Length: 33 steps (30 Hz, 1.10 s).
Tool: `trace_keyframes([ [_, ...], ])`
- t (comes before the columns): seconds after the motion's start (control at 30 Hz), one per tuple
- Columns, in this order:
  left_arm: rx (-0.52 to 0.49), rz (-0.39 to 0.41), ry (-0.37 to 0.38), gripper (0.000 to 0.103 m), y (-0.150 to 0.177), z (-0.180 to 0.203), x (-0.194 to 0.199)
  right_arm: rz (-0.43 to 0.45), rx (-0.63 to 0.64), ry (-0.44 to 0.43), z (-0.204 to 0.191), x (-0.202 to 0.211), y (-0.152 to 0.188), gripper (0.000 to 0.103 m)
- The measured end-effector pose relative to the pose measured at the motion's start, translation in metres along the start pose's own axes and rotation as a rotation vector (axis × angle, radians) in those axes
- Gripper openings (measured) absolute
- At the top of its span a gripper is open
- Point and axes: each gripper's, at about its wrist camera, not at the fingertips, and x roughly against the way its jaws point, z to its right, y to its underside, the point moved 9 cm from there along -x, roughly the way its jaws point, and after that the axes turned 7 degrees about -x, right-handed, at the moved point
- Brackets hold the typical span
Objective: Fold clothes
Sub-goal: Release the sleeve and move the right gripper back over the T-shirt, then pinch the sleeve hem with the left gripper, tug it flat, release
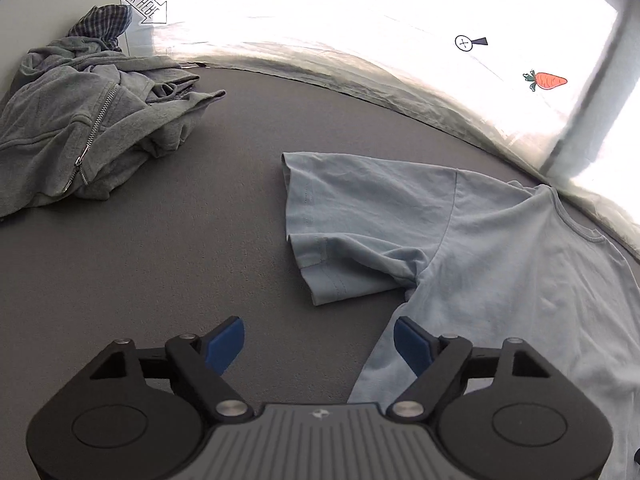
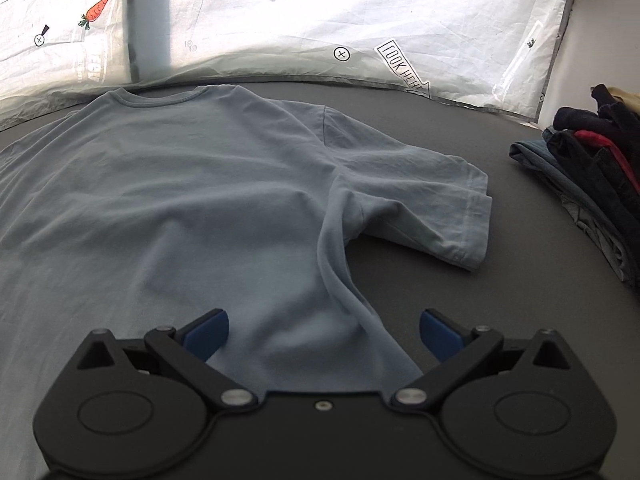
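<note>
Right gripper [image 2: 324, 334], fingers apart, straddles the T-shirt [image 2: 180, 184] side edge; left gripper [image 1: 319, 346], fingers apart, probably empty beside it. Each should pinch its edge squarely.

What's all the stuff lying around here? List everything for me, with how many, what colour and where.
T-shirt: one, light blue, spread flat on the surface, collar toward the sheet.
Hoodie: one, grey with a zip, crumpled at the far left.
Checked garment: one, dark blue check, behind the hoodie.
Stack of clothes: one pile, dark with some red and denim blue, far right.
Surface: one, dark grey, under everything.
Sheet: one, white, printed with a carrot and arrows, along the back.
Left gripper: one, black with blue pads, open at the shirt's left edge.
Right gripper: one, same colours, open over the shirt's right edge.
</note>
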Motion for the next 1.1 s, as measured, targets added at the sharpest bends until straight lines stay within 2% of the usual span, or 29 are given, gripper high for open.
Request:
trace_keyframes([
  [0.03,0.012,-0.004,0.012,0.052,-0.004,-0.005,-0.004,-0.005,0.015,0.001,-0.004,0.002,0.002,0.103],
  [0.07,0.025,-0.009,0.032,0.041,-0.008,-0.009,-0.009,-0.008,0.039,-0.009,-0.011,0.004,0.003,0.103],
  [0.13,0.074,-0.010,0.086,0.038,-0.013,-0.015,-0.015,-0.014,0.087,-0.028,-0.025,0.009,0.006,0.103],
  [0.23,0.191,0.000,0.179,0.047,-0.019,-0.017,-0.023,-0.029,0.093,-0.068,-0.042,0.012,0.005,0.103],
  [0.3,0.228,0.004,0.203,0.053,-0.024,-0.017,-0.028,-0.047,0.056,-0.105,-0.052,0.011,0.002,0.103],
  [0.47,0.279,0.005,0.193,0.055,-0.039,-0.017,-0.043,-0.072,0.136,-0.135,-0.081,0.004,0.004,0.103],
  [0.57,0.314,0.028,0.190,0.074,-0.050,-0.021,-0.048,-0.076,0.134,-0.162,-0.087,0.003,0.004,0.103],
  [0.6,0.316,0.035,0.164,0.075,-0.053,-0.023,-0.050,-0.076,0.133,-0.169,-0.087,0.003,0.004,0.103],
  [0.77,0.229,-0.020,0.012,0.074,-0.052,-0.024,-0.066,-0.077,0.072,-0.219,-0.083,-0.002,0.005,0.103],
  [0.97,0.042,-0.063,-0.037,0.075,-0.026,-0.003,-0.052,-0.052,0.076,-0.241,-0.084,-0.001,0.005,0.103],
  [1.1,-0.088,-0.076,-0.097,0.081,-0.004,0.009,-0.044,-0.035,0.076,-0.249,-0.084,-0.002,0.004,0.103],
])
